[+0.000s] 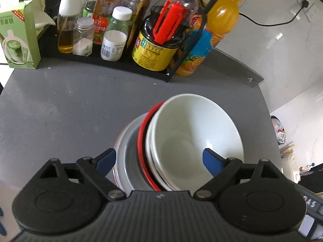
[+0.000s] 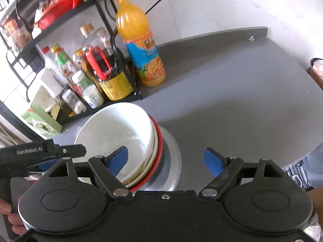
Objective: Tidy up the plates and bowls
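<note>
A stack of dishes sits on the grey table (image 1: 60, 104). A white bowl (image 1: 193, 141) is on top, nested in a second white bowl. Under them are a red-rimmed dark bowl (image 1: 141, 141) and a grey plate (image 1: 125, 153). The bowls lean toward the right of the plate. My left gripper (image 1: 159, 159) is open, one blue pad beside the plate's left edge and the other over the top bowl's right rim. In the right wrist view the white bowl (image 2: 117, 129) and grey plate (image 2: 171, 161) lie just ahead. My right gripper (image 2: 166, 159) is open over the stack's right side, holding nothing.
A black rack (image 1: 121, 62) with several bottles and jars lines the back of the table. An orange juice bottle (image 2: 141, 46) and a green carton (image 1: 18, 38) stand at its two ends. The table's edge (image 2: 315, 92) curves at the right. A hand (image 2: 12, 219) holds the left tool.
</note>
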`<state>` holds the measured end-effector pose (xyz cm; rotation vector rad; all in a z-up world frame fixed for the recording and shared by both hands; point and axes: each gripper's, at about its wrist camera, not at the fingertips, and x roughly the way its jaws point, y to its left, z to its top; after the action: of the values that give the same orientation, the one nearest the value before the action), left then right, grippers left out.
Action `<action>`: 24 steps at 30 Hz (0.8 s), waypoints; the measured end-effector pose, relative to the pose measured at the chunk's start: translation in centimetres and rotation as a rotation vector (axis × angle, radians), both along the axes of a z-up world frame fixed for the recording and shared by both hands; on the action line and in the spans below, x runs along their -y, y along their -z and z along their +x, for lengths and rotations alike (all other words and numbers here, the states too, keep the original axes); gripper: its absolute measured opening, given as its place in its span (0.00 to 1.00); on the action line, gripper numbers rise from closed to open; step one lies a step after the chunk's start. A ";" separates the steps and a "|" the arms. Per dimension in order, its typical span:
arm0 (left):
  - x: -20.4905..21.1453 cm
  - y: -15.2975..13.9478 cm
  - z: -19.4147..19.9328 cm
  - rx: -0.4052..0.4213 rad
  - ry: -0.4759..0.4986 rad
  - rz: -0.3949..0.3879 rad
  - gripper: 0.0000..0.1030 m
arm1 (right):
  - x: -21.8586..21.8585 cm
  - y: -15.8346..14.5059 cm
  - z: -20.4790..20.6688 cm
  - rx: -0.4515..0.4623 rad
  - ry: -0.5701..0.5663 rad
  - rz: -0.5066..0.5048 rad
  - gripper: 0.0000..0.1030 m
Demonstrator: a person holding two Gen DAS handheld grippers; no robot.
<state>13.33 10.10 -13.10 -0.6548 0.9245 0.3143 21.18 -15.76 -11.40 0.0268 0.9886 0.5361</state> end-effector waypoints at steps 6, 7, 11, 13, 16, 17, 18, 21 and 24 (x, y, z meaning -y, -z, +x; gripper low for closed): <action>3.2 -2.4 -1.0 0.021 -0.007 0.054 0.94 | 4.2 -1.7 -1.3 0.040 0.036 0.037 0.96; 4.0 -2.9 -1.4 0.020 -0.014 0.063 0.95 | 4.9 -1.9 -1.6 0.041 0.043 0.038 0.97; 6.9 -5.1 -2.8 0.037 -0.004 0.106 0.96 | 7.6 -3.2 -3.0 0.087 0.042 0.054 1.00; 8.1 -6.1 -3.7 0.040 -0.017 0.119 0.98 | 8.5 -3.7 -3.5 0.097 0.037 0.056 1.00; 9.6 -7.2 -5.1 0.052 -0.020 0.134 0.99 | 9.7 -4.5 -4.3 0.117 0.033 0.063 1.00; 10.1 -7.6 -5.5 0.056 -0.018 0.144 0.99 | 10.0 -4.7 -4.6 0.123 0.033 0.064 1.00; 10.5 -7.9 -5.9 0.059 -0.018 0.149 0.99 | 10.3 -4.8 -4.9 0.127 0.033 0.065 1.00; 11.2 -8.5 -7.0 0.067 -0.022 0.155 0.99 | 10.7 -5.2 -5.6 0.129 0.028 0.065 1.00; 11.5 -9.0 -7.9 0.085 -0.021 0.168 0.99 | 11.1 -5.7 -6.6 0.138 0.026 0.070 1.00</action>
<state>5.45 -1.36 -4.08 -0.5199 0.8015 0.3756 14.54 -26.87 -5.73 0.0639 0.8334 0.5411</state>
